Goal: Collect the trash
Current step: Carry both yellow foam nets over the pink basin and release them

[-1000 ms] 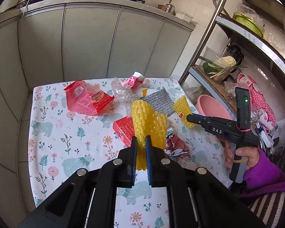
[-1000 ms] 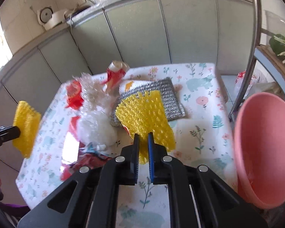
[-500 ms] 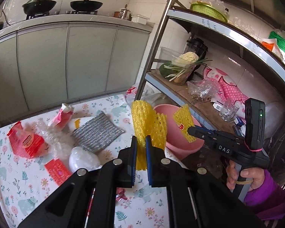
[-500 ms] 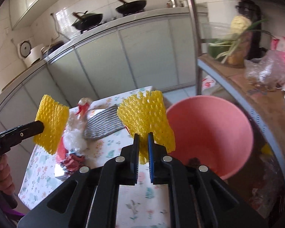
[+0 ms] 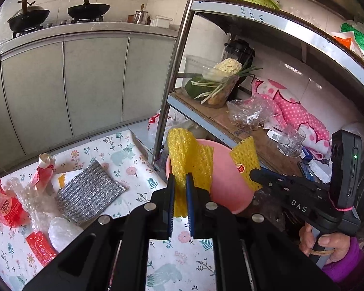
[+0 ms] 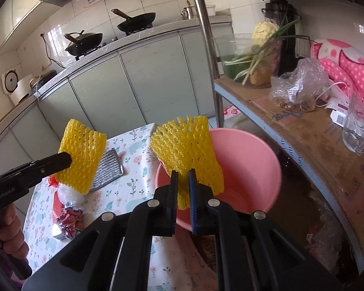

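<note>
My left gripper [image 5: 180,181] is shut on a yellow foam fruit net [image 5: 189,162] and holds it in the air just left of the pink bin's rim [image 5: 235,189]. My right gripper [image 6: 183,174] is shut on a second yellow foam net [image 6: 186,145] and holds it over the near rim of the pink bin [image 6: 250,167]. The right gripper shows in the left wrist view [image 5: 251,173] with its net [image 5: 245,157] above the bin. The left gripper shows in the right wrist view [image 6: 69,158] with its net [image 6: 82,160] over the table.
On the floral table [image 5: 123,150] lie a silver mesh pad [image 5: 87,194], red wrappers [image 5: 4,206], bubble wrap [image 5: 29,194] and a crumpled foil wrapper [image 6: 68,220]. A metal shelf post [image 5: 174,72] stands between table and bin. The shelf [image 6: 310,131] holds a glass, bags and vegetables.
Both grippers have swung right, away from the table's middle toward the pink bin, each still holding its yellow net. The right net has moved from beside the bin to over its rim.
</note>
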Tool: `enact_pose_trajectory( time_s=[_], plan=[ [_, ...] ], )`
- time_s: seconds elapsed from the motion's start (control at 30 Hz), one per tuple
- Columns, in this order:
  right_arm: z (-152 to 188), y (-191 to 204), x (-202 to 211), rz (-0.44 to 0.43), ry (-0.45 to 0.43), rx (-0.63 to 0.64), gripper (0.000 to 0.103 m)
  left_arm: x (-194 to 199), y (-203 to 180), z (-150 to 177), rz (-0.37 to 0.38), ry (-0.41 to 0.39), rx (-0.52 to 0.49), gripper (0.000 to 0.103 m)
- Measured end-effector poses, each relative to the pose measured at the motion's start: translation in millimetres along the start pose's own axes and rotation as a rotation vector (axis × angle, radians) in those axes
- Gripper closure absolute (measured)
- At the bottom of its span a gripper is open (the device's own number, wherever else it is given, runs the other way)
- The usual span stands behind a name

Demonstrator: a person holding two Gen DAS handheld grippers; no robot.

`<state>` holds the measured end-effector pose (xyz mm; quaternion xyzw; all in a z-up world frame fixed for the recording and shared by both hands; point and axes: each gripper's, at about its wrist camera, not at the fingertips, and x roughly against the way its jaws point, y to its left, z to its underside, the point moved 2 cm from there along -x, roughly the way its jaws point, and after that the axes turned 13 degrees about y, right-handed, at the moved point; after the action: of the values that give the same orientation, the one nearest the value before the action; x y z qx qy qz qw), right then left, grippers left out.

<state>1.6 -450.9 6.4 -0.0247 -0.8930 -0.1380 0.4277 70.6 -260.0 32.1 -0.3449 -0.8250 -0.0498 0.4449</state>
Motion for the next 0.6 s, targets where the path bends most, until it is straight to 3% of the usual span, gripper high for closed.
enact_pose_trajectory(
  time_s=[0.6],
  plan=[
    [-4, -24, -16, 0.087, -0.017, -0.078, 0.094, -56, -31, -24, 0.029, 0.054, -0.049, 0.095]
  ],
)
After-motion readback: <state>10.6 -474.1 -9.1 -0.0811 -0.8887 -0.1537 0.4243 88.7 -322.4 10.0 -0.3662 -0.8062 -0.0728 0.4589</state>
